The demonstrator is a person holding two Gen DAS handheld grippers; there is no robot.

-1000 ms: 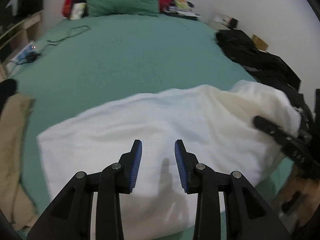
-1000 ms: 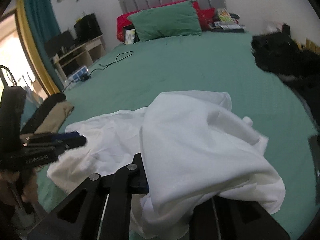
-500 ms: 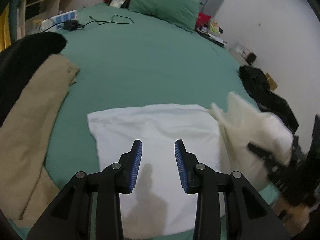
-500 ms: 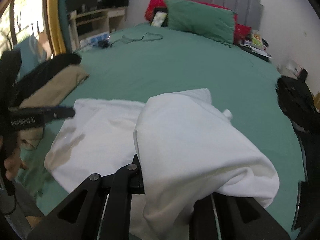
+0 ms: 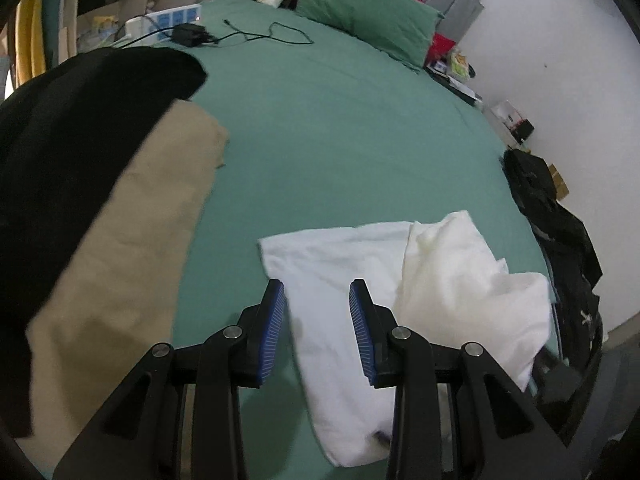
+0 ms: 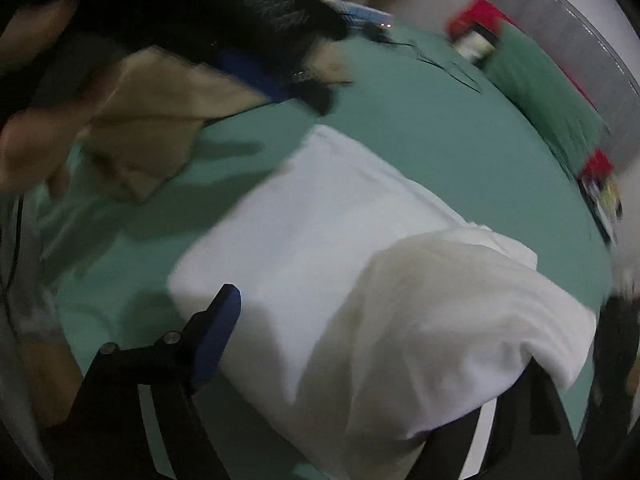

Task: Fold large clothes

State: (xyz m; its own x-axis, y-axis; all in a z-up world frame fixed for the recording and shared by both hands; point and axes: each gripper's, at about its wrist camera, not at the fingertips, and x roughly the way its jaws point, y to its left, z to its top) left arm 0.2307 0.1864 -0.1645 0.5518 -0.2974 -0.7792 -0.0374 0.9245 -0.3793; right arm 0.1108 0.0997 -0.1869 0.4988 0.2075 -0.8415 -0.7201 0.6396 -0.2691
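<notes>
Right now your left gripper hangs with its jaws apart and empty, above the near left edge of the white garment. Your right gripper has cloth draped over it, so only one blue pad shows; whether it pinches the fabric, you cannot tell. The garment lies half folded on the green bed, near its front edge. It looks light, soft and floppy, so take it by corners or hems. Only the left view sharply shows the tan clothes and black pile; the right is blurred.
</notes>
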